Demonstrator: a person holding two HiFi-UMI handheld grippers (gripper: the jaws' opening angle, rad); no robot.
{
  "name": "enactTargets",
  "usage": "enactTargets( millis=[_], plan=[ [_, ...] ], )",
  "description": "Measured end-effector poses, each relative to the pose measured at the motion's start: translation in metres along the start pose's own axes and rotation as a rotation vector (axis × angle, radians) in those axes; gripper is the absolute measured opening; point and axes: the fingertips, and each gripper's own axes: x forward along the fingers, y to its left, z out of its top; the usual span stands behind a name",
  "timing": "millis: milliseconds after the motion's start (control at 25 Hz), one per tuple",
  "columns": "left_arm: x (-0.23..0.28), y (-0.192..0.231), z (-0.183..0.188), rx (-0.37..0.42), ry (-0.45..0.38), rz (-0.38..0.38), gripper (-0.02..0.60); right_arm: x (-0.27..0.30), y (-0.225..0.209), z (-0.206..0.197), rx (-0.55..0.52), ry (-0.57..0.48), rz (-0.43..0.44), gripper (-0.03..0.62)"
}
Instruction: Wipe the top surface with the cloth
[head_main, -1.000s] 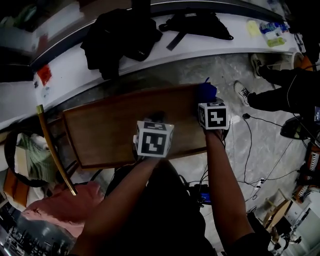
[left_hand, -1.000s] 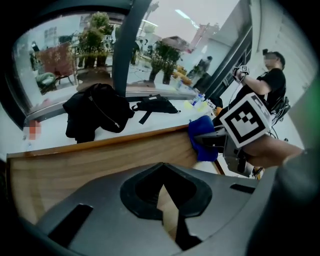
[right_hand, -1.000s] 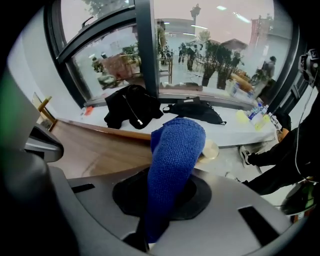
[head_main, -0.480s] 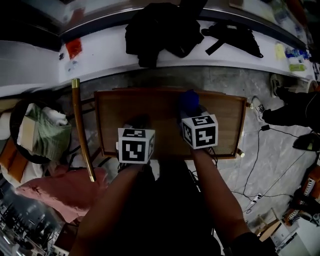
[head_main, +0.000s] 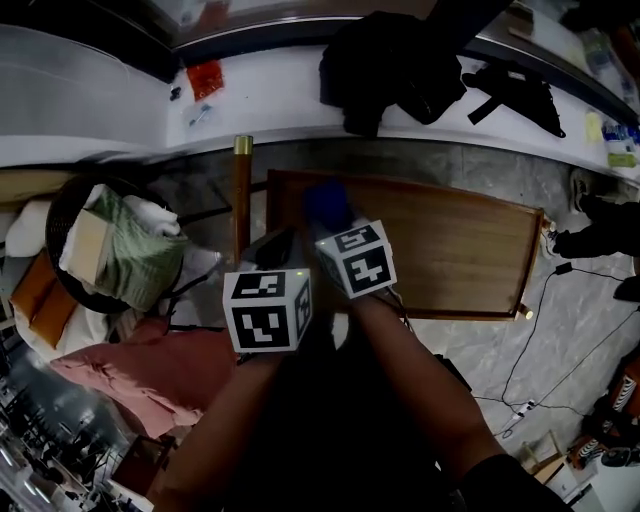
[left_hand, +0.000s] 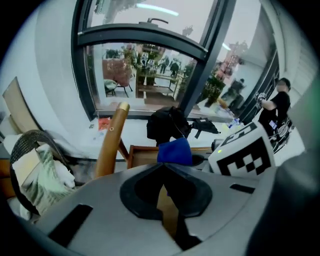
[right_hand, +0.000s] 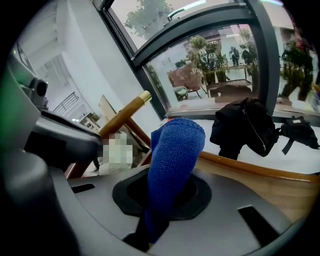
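Two forearms forward; right gripper pinches cloth over tabletop.

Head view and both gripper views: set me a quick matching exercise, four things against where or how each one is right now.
Things:
1. blue cloth
2. black jacket
3. left gripper
4. basket

Places or states:
A. lying on the white ledge
B. jaws together, nothing between them
C. left of the wooden table
D. clamped in the right gripper

Pairs: 1-D, 2-A, 3-B, 4-C.
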Motion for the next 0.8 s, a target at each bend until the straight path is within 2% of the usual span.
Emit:
enactTargets(
  millis=[280,520,800],
  plan=[
    [-0.021,0.027,0.018,0.034,-0.026,0.015,0.009,0.035,0.032,-0.004,0.036,-0.002,0.040,0.048],
    [-0.028,0.041,0.016,0.028,-0.024,0.017,0.009,0.063,0.052,-0.006,0.050,0.005,0.062,0.048],
    [-0.031,0.051,0.010,0.000,-0.029,0.017,0.009,0.079,0.046,-0.014,0.051,0.047,0.003,0.048]
  ],
)
